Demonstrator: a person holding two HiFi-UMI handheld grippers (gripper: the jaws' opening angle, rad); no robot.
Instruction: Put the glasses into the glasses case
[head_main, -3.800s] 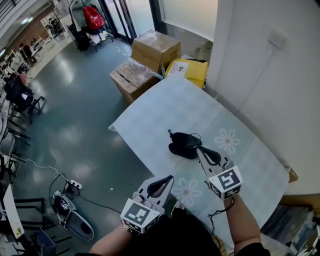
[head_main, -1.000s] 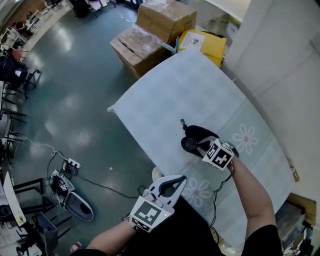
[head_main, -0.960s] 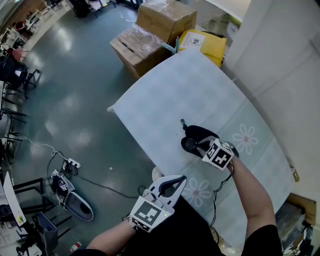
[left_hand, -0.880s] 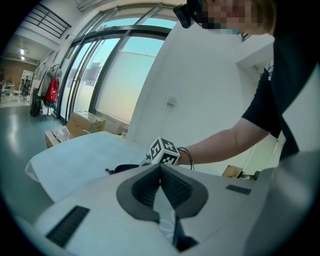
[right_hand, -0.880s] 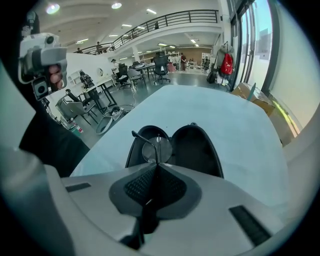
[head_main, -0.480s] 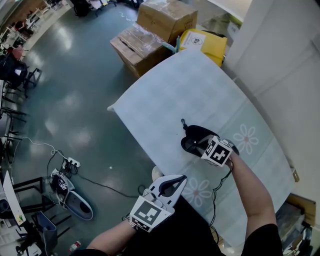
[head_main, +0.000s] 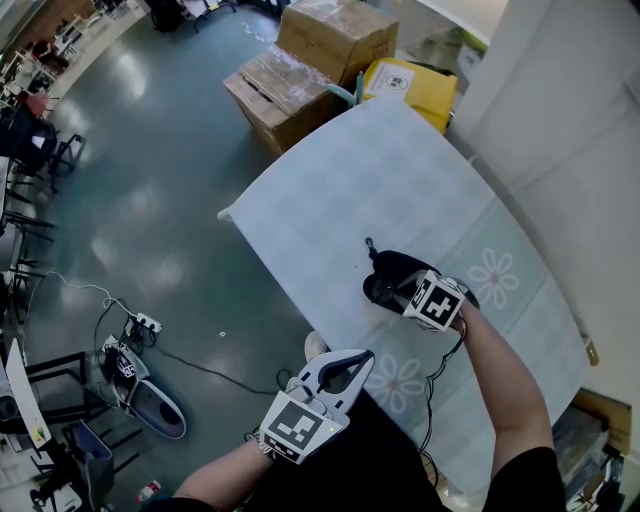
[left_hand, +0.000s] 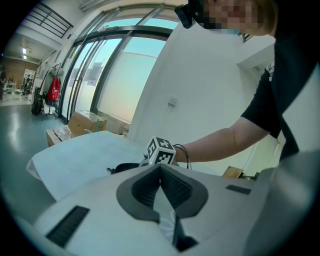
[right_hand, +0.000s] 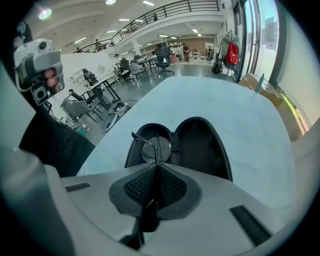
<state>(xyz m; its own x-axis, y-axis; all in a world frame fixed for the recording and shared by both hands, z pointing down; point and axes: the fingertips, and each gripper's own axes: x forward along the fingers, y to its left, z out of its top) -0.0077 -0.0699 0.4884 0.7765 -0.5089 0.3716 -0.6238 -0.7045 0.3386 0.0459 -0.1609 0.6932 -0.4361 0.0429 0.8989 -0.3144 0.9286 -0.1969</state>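
Glasses with a thin dark wire frame and a round clear lens (right_hand: 156, 148) are pinched between the jaws of the right gripper (right_hand: 157, 166), which are closed tightly on the frame. The lens hangs over the left half of the black oval hard glasses case (right_hand: 200, 145). The case lies open, both halves facing up. Whether the lens already touches the lining, I cannot tell.

From the head view the right gripper (head_main: 402, 290) is directly over the case (head_main: 390, 266), near the front edge of the table with a pale cloth printed with daisies (head_main: 340, 190). The left gripper (head_main: 357, 358) is well apart from the case, at the near edge of the table. In its own view its jaws (left_hand: 160, 167) are pressed together with nothing between them. Beyond the far end of the table stand brown cardboard boxes (head_main: 325, 35) and a yellow bag (head_main: 410, 82).
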